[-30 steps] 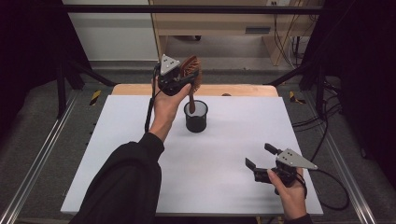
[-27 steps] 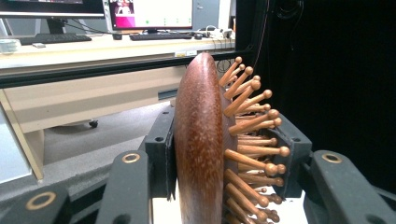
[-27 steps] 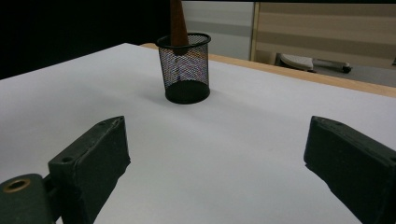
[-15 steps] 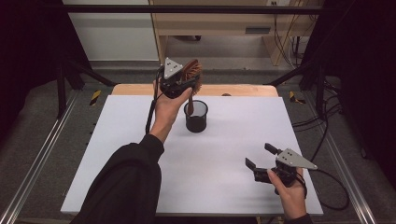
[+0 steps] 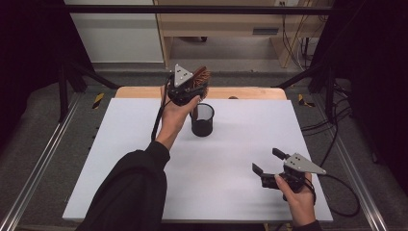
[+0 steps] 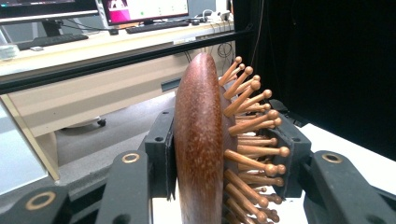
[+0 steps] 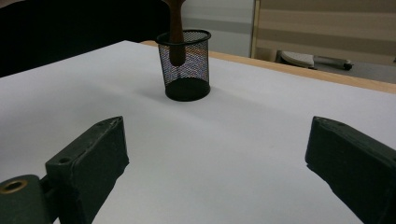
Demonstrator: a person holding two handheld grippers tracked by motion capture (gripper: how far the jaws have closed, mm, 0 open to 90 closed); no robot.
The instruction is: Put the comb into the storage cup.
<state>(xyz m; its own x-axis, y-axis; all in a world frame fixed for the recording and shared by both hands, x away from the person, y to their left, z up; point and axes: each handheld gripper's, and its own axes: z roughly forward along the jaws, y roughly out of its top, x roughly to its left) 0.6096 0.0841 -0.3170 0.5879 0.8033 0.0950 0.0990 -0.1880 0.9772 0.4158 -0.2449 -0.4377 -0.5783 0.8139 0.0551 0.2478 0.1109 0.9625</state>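
A wooden hairbrush [image 6: 201, 140] with round-tipped wooden bristles stands upright, and my left gripper [image 6: 224, 154] is shut on its head, one pad on the smooth back, the other against the bristles. In the high view the left gripper [image 5: 185, 89] holds the brush [image 5: 201, 77] above a black mesh cup [image 5: 202, 120] at the back middle of the table. The brush handle [image 7: 176, 32] hangs down into the cup [image 7: 184, 65], its tip partway inside. My right gripper [image 5: 268, 162] rests low at the front right, open, nothing between its jaws.
The white table top [image 5: 144, 144] has a wooden strip along its far edge [image 5: 250, 92]. Metal rails [image 5: 43, 159] run along both sides. A cable [image 5: 346, 192] trails from the right gripper over the right edge. Desks and monitors stand beyond the table.
The left hand has carried the brush slightly to the right, more squarely over the cup. The right gripper has stayed still.
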